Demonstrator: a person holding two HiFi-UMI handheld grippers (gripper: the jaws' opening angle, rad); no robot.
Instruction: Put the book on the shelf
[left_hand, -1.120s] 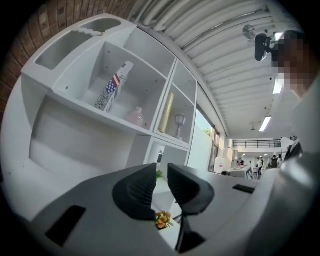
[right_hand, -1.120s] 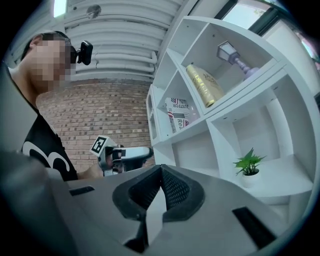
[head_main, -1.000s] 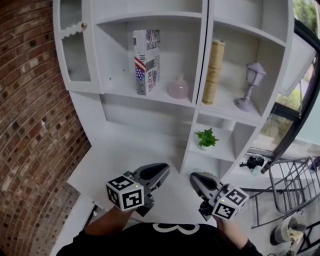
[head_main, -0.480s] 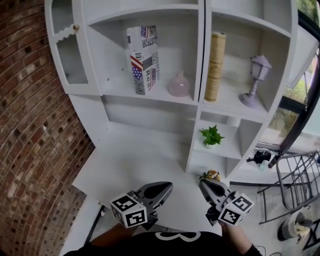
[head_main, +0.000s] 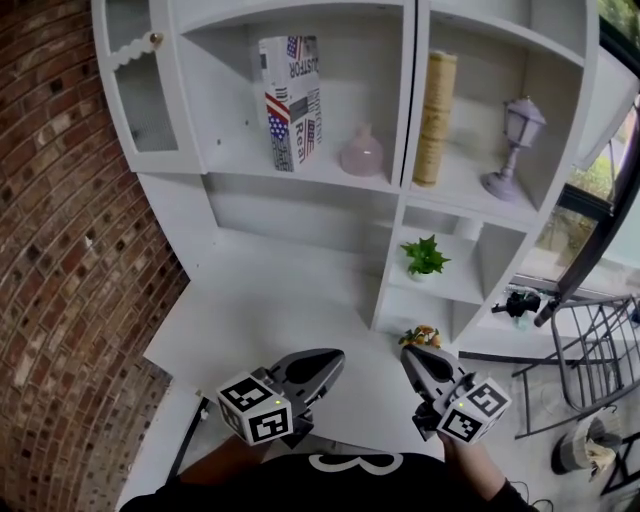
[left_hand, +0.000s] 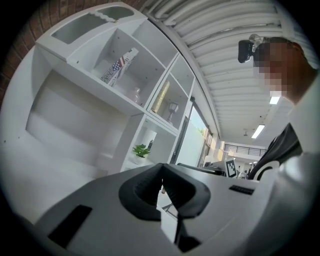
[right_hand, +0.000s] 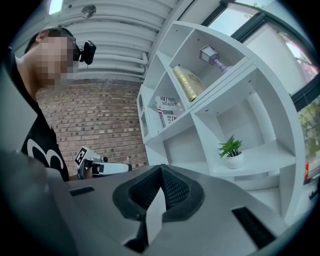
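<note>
A book with a flag-pattern cover (head_main: 290, 100) stands upright, leaning slightly, in the upper left compartment of the white shelf unit (head_main: 300, 215). It also shows as the flag-pattern book (left_hand: 119, 66) in the left gripper view and as the book (right_hand: 167, 111) in the right gripper view. My left gripper (head_main: 335, 355) hovers low over the white desk (head_main: 250, 320), far from the book, jaws shut on nothing (left_hand: 161, 165). My right gripper (head_main: 408, 352) is beside it, also shut and empty (right_hand: 161, 166).
A pink vase (head_main: 362, 155) sits to the right of the book. A tall gold book (head_main: 435, 118) and a purple lamp (head_main: 515, 145) fill the compartment to the right. Below are a potted plant (head_main: 425, 257) and a small figurine (head_main: 422, 336). Brick wall (head_main: 60, 300) lies left, a metal chair (head_main: 590, 350) right.
Both grippers have drawn slightly back and lower toward my body. The book on the shelf has not moved.
</note>
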